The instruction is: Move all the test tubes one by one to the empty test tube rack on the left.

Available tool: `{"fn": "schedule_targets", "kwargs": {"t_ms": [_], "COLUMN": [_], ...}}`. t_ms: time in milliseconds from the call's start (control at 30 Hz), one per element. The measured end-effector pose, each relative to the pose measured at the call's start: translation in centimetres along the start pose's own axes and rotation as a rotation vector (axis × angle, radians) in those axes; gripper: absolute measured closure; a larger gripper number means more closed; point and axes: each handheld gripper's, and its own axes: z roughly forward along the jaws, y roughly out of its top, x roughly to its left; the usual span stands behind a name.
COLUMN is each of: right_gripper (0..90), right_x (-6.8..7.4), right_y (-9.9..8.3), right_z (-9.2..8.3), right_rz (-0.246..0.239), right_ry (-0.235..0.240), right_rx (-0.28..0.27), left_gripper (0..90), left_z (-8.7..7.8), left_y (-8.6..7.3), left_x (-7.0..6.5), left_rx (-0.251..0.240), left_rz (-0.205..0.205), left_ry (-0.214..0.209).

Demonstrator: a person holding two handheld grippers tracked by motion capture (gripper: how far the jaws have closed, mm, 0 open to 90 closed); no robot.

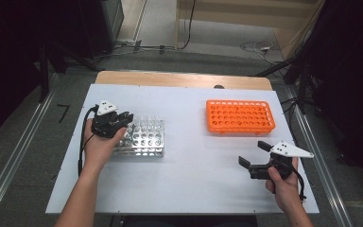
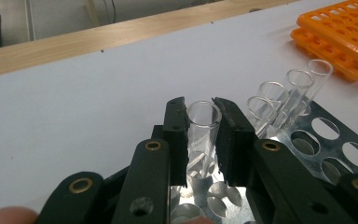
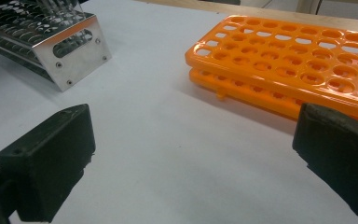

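No text, label or number can be read anywhere.

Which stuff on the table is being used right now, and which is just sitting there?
In use:
- left gripper, shut on a glass tube
- metal rack holding the tubes

Just sitting:
- orange rack, empty
- right gripper, open, holding nothing
- three other tubes standing in the metal rack

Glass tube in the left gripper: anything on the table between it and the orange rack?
Nothing visible. The left gripper is shut on the glass tube in the metal rack; bare white table lies between it and the orange rack.
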Motion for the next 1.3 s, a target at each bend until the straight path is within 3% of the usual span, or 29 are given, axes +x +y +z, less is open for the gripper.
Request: {"fn": "schedule_targets", "kwargs": {"t_ms": [567,667,867,1167,1300], "right_gripper": [0.0,0.0,0.0,0.0,0.0], "right_x": [0.1,0.1,0.0,-0.1,-0.2], "right_y": [0.0,0.0,0.1,0.3,0.4], "right_z": [0.0,0.0,0.0,0.2,0.4], "right_rz": [-0.001,0.0,0.0,0.0,-0.002], "right_ry": [-0.004,-0.003,-0.004,-0.004,0.0], "right_rx": [0.003,0.002,-0.001,-0.003,-0.003], "left_gripper": [74.6,67.4,56.1,39.6,29.1], "left_z": [0.2,0.1,-0.4,-1.4,-1.9], "left_y": [0.0,0.0,0.1,0.0,-0.2], "left_x": [0.2,0.3,0.8,0.6,0.3], "left_rx": [0.036,0.029,0.002,-0.033,-0.043], "left_rz": [-0.023,-0.039,-0.086,-0.094,-0.084], "left_ry": [-0.021,-0.009,-0.029,-0.064,-0.052]}}
